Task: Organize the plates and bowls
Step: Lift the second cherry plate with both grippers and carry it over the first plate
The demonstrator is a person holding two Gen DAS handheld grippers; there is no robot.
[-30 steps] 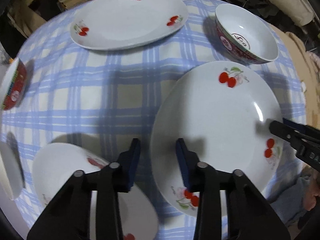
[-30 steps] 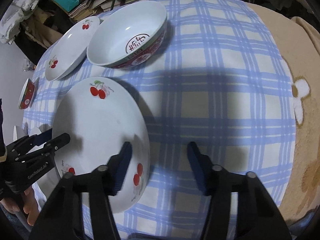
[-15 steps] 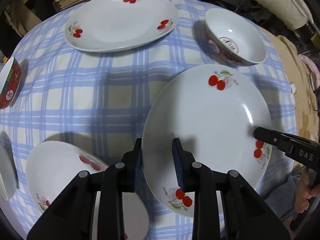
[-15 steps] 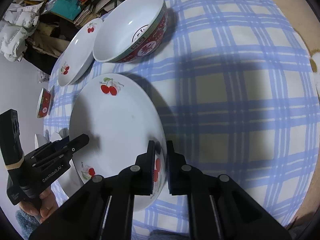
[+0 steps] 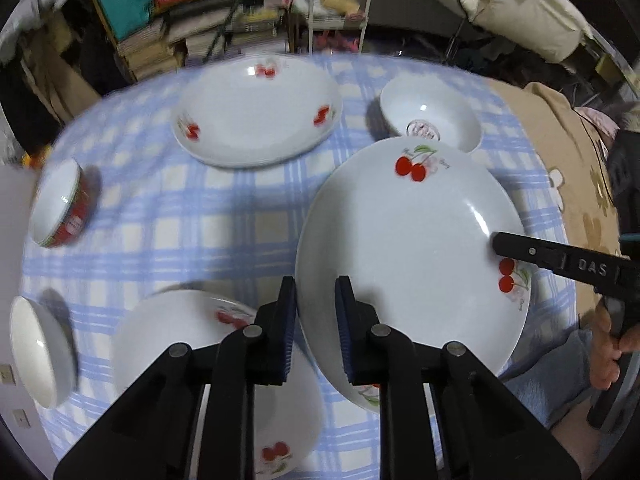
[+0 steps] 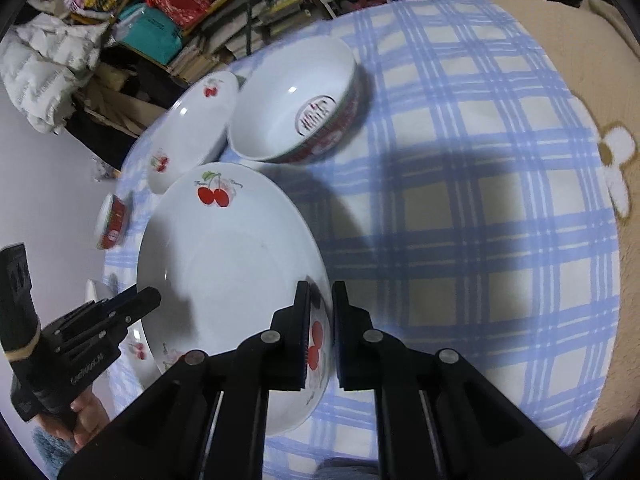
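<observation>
Above the blue-checked tablecloth [image 6: 460, 184], a cherry-print plate [image 5: 404, 248] hangs tilted, gripped at opposite rims. Its near rim sits between the left gripper [image 5: 316, 332], whose jaws have just been closing on it; the right gripper [image 6: 321, 340] is clamped on the other rim. Beyond lie a second cherry plate [image 5: 256, 116] and a red-sided bowl [image 6: 296, 100].
</observation>
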